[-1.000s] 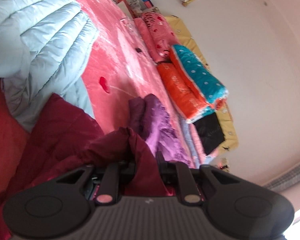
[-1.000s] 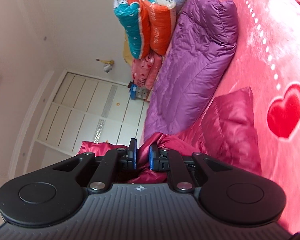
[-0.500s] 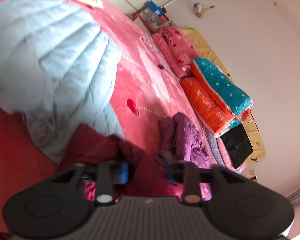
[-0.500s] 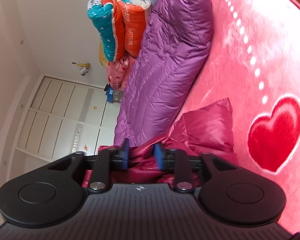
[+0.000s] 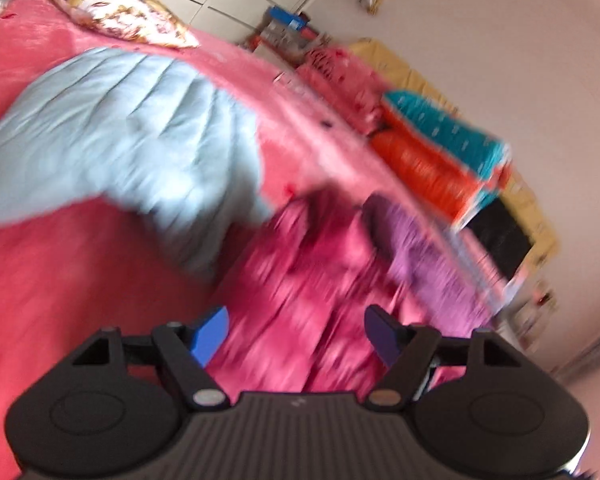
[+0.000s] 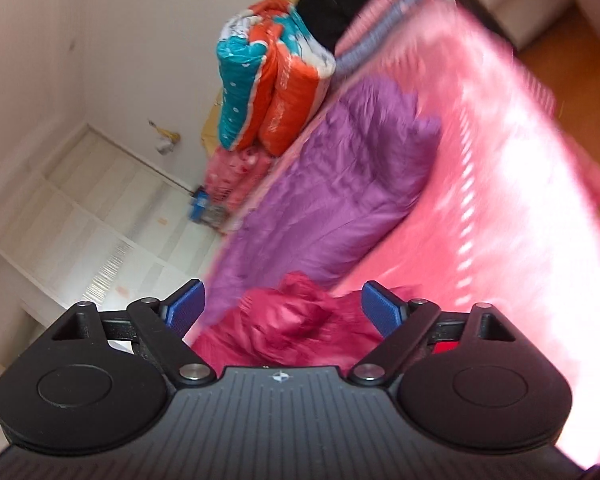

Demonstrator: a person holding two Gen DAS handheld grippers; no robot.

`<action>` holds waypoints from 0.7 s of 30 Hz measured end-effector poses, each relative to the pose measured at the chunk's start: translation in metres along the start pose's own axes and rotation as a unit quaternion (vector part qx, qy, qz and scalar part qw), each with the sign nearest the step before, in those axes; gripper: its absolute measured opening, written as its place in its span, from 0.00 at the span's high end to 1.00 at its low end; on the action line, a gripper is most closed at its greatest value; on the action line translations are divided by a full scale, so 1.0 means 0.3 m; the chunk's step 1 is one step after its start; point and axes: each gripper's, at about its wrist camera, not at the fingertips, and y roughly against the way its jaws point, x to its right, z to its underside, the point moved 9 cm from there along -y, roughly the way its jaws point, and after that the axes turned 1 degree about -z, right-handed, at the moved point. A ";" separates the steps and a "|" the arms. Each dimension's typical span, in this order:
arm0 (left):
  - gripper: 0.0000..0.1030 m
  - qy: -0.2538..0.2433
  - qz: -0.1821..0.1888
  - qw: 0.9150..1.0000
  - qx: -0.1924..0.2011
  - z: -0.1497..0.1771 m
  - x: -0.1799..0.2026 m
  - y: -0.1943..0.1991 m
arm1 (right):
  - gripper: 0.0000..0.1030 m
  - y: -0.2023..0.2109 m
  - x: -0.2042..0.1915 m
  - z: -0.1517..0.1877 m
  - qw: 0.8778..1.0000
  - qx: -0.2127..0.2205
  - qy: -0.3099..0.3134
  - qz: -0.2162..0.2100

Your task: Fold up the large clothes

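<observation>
Left tongs [image 5: 296, 334] stand spread and are opening, with nothing pinched; the crimson jacket [image 5: 312, 292] lies on the bed beyond the blue pads [image 5: 210, 334], free of them. Right tongs [image 6: 282, 306] are likewise opening to a wide spread, and the same crimson jacket [image 6: 288, 328] shows bunched between and below the tips without any pad pressing on it. Both views are blurred, so fine folds cannot be read.

Location: the jacket rests as a rumpled heap on the pink bed cover [image 5: 40, 280]. A pale blue quilted coat [image 5: 116, 140] lies just beside it on one side, and a purple quilted coat [image 6: 340, 184] just beside it on the other. Rolled orange and teal bedding [image 6: 276, 92] is stacked past the far edge of the bed, against the wall.

Step in hand, as judged: release of the jacket after a fold.

Next move: check that the fold lies flat, then select fresh grip points on an outer edge or a sleeve.
</observation>
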 end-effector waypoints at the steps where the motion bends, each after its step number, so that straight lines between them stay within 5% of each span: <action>1: 0.27 -0.005 -0.006 1.000 -0.001 0.043 -0.016 0.023 | 0.00 0.030 0.002 0.014 1.000 0.001 0.024 0.017; 4: 0.27 0.000 -0.013 1.000 -0.013 0.160 -0.057 0.073 | 0.00 0.096 0.040 0.076 0.997 -0.006 0.049 0.054; 11: 0.27 0.038 0.027 0.998 -0.046 0.322 -0.059 0.105 | 0.00 0.272 0.135 0.287 0.993 -0.039 -0.047 0.100; 15: 0.26 0.042 0.048 0.996 -0.062 0.369 -0.030 0.073 | 0.00 0.328 0.090 0.436 0.991 -0.069 -0.093 0.071; 21: 0.26 0.083 0.067 0.993 -0.048 0.367 -0.033 -0.003 | 0.00 0.217 0.011 0.535 0.990 -0.087 -0.109 0.023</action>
